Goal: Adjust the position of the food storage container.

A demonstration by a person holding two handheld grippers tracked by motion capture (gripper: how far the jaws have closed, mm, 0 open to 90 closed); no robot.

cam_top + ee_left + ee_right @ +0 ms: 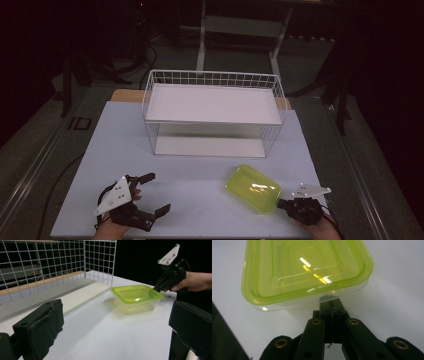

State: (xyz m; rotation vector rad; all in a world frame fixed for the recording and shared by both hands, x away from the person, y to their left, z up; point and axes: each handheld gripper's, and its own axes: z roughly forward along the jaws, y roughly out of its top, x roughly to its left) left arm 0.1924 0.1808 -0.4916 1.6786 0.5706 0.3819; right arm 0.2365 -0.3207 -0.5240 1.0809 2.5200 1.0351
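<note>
A clear plastic container with a yellow-green lid [252,189] [136,293] [304,270] sits on the white tabletop [190,175], front right. My right gripper [281,203] [156,288] [331,305] is shut, its jaws pressed together. Its tips meet the container's near side just under the lid's rim, and I see nothing pinched between them. My left gripper [159,192] [116,327] rests at the front left with its jaws wide open and nothing between them. It points across the table toward the container.
A white wire basket shelf [212,79] [50,265] with two white levels stands at the back middle of the table. Dark floor, cables and stand legs surround the table. The right table edge lies close behind the right hand [197,281].
</note>
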